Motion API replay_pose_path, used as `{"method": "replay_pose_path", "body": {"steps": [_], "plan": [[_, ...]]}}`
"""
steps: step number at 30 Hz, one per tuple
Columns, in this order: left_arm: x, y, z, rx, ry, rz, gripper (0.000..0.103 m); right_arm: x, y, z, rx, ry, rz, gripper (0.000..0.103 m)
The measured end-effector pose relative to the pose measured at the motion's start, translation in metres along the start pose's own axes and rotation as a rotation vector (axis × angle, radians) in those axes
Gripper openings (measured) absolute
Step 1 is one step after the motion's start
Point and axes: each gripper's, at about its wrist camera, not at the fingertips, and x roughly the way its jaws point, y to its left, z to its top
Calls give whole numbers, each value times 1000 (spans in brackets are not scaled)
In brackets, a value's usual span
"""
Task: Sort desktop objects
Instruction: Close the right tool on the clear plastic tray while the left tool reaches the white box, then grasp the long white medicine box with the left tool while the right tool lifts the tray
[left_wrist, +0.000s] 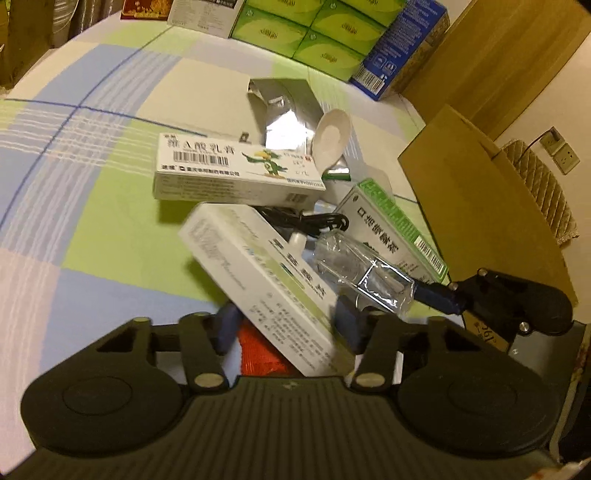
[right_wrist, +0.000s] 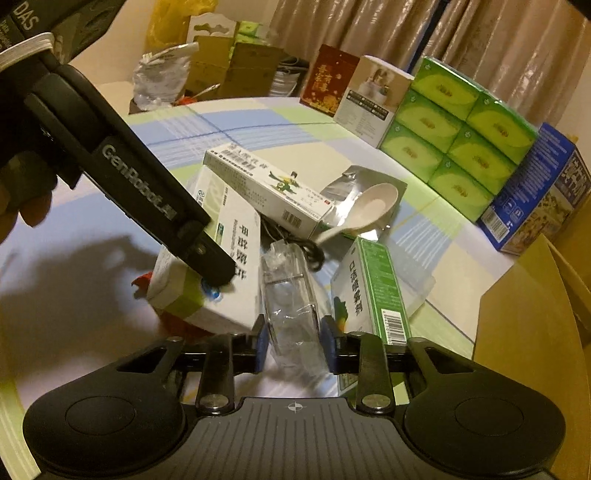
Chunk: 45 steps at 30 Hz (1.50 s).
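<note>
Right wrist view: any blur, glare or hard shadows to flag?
Right wrist view: hard shadow on the tablecloth at left, glare on the foil pouch, clear plastic pack smeared between the right tongs. Left wrist view: white medicine box motion-blurred; fisheye bends the edges.

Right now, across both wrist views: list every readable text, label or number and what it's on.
"GenRobot.AI": left gripper arm.
"DAS": dark item at the top left of the right wrist view.
"口洁喷雾剂": green-and-white box.
"361°", partly cut off: cardboard carton.
Cartoon-bird box: title half legible; barcode digits blurred.
Box in left gripper: print blurred.
Red card and tissue packs: unreadable.
</note>
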Motion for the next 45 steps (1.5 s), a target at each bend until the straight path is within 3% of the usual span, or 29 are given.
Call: {"method": "replay_pose_path", "body": {"steps": [4,10,14,20,25,31,40,43,45], "plan": [[-14,-5,6,104,-4,54,38,-8,-6,2,86,-9,30,24],[-24,-18,3,305,2,191,37,-22,-36,-5,399,27,124,24],[-17,-16,-2,305,1,201,41,-21,-34,-6,384,32,98,24],[-6,-21,-5,276,-12,169,41,-13,-33,-7,386,53,97,29],[-4,-38,-9,401,-16,167,29,-9,-38,-10,441,70,121,28],[0,-48,-13,477,-10,149,27,-13,-49,-14,553,73,157,25],[8,-45,-12,432,-11,186,28,-2,-39,-4,468,47,120,37],[9,-41,-9,390,-7,171,28,0,-39,-4,455,52,120,35],[10,-40,-8,374,-3,162,25,-2,-40,-4,459,50,128,26]]}}
